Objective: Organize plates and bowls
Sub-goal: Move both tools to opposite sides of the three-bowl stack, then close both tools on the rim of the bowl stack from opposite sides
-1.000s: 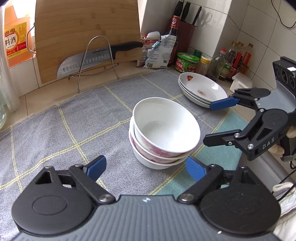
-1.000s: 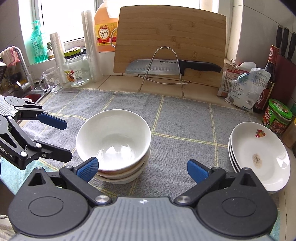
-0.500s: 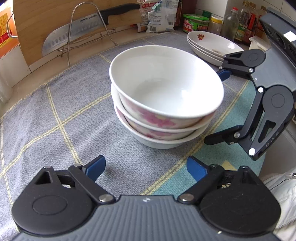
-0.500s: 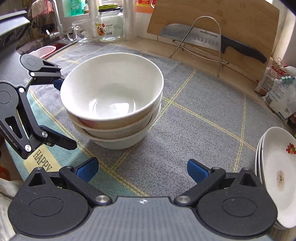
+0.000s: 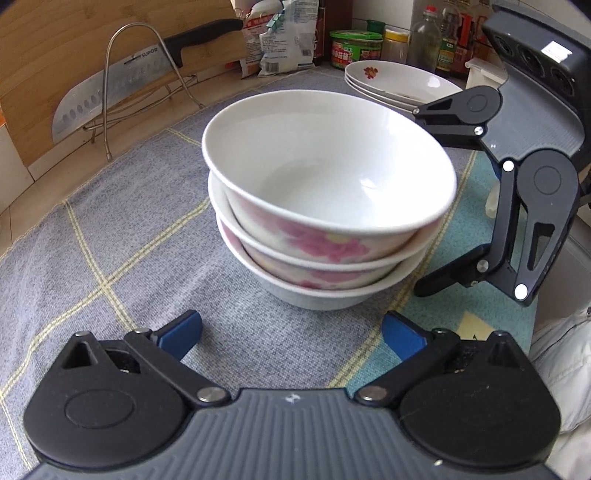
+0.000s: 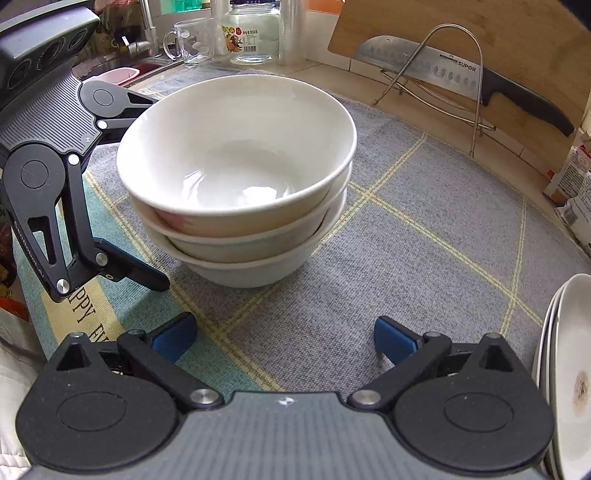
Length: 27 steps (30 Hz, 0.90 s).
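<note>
A stack of three white bowls with pink flowers (image 5: pixel 325 206) stands on the grey checked mat; it also shows in the right wrist view (image 6: pixel 240 173). My left gripper (image 5: pixel 291 334) is open and empty, low over the mat just in front of the stack. My right gripper (image 6: pixel 282 338) is open and empty, close to the stack from the other side. Each gripper shows in the other's view, beside the bowls with jaws wide apart. A stack of white plates (image 5: pixel 399 81) sits behind the bowls at the right; it also shows in the right wrist view (image 6: pixel 569 369).
A wooden cutting board (image 6: pixel 480 33) and a cleaver (image 6: pixel 461 74) on a wire rack (image 5: pixel 147 77) stand at the back. Jars, bottles and packets (image 5: pixel 354 48) line the wall. A glass mug (image 6: pixel 188 40) and a jar (image 6: pixel 255 33) stand near the sink.
Both grippers have come lower and closer to the bowl stack, which now fills more of each view. Both stay open. The bowls and plates have not moved.
</note>
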### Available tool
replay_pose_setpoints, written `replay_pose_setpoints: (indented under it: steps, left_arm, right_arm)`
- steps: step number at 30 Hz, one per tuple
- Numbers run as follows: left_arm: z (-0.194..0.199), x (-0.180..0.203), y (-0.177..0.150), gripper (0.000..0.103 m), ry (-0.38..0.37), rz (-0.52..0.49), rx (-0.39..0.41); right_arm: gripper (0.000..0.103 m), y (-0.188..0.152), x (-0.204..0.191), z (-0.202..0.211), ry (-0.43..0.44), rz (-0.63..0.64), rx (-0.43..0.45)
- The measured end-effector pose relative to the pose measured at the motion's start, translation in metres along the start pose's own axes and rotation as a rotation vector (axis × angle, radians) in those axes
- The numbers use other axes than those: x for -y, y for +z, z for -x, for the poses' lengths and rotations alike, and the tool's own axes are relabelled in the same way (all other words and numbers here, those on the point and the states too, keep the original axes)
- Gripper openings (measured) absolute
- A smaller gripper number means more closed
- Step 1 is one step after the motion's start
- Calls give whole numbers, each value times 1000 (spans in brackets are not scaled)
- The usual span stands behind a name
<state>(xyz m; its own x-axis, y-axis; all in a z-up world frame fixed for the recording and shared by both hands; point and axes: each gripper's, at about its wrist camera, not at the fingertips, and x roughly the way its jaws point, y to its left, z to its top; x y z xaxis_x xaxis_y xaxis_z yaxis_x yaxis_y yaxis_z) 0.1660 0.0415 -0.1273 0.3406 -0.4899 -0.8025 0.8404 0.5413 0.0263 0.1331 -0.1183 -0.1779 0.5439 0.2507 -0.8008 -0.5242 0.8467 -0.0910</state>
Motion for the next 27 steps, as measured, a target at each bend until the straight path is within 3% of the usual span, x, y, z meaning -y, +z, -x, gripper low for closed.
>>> replay_pose_setpoints:
  steps: [14, 22, 27]
  left_arm:
    - [-7, -8, 4, 103, -109, -144, 45]
    - [-6, -16, 9, 99, -128, -174, 49]
    - [-4, -10, 16, 95, -147, -251, 34]
  right_arm:
    - [103, 9, -1, -3, -25, -34, -51]
    - [103, 21, -2, -8, 14, 130, -44]
    - [103, 31, 1, -9, 84, 238, -29]
